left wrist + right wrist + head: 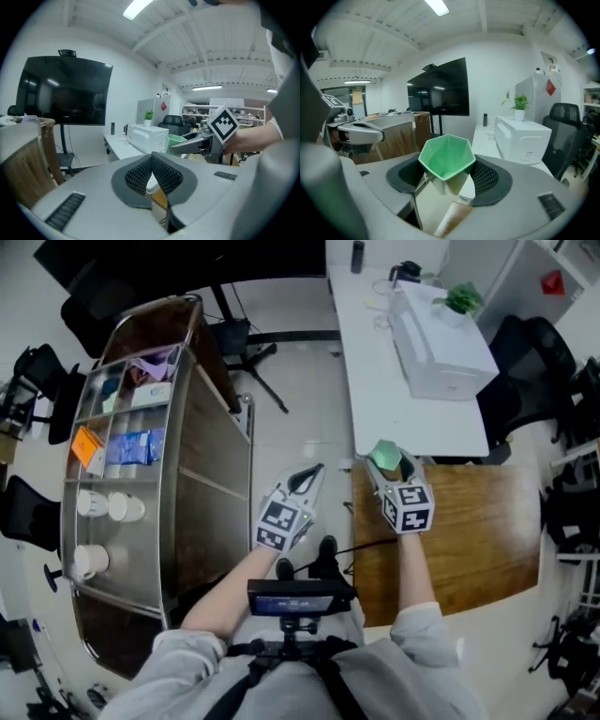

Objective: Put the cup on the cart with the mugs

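Green cup [446, 157] gripped in the right gripper [449, 183], well apart from the cart [211, 456].

The right gripper's jaws are clenched on the faceted cup: one dark pad presses each side wall, and the open five-sided mouth rises above the pads, between them. In the head view the cup sits at that gripper's tip, above the far edge of the wooden worktop [478, 540], just beside the white worktop [375, 381]. The left gripper [152, 176] holds nothing, its ribbed pads pressed together at the tips; it hangs between the cart and the wooden worktop. The white mugs [111, 507] stand on a cart shelf far to the left of the cup.
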The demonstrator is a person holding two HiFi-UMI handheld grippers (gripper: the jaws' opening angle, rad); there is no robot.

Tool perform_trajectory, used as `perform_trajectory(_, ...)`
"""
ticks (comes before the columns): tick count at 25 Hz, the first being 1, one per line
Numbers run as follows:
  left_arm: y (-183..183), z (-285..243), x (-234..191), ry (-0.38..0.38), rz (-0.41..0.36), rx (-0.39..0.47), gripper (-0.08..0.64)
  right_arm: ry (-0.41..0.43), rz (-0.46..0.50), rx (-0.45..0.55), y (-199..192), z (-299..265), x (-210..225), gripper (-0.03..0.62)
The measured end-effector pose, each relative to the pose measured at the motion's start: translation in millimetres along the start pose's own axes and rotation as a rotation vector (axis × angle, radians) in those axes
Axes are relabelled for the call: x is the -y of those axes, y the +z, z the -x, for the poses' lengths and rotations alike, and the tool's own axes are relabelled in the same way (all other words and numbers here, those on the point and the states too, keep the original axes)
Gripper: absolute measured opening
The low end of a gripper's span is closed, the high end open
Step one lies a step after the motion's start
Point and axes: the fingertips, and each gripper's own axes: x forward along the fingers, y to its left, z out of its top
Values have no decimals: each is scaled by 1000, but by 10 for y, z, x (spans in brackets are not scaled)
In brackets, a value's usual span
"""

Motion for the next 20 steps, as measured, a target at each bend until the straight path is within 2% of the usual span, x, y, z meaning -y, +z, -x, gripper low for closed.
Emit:
perform_trajectory(4,126,453,-355,101,17,25,4,126,67,45,396,-237,-574,304)
perform_trajectory(10,229,1417,-1040,332,86,68,4,381,176,82,917,-700,-1785,304)
perform_trajectory(15,299,2202,-1445,497,109,107,4,587,262,117,1297,-812,-2841,304)
perform_trajectory(20,362,2887,-1695,623,102,131,3,812,336,128,1575,-716,-3901,304)
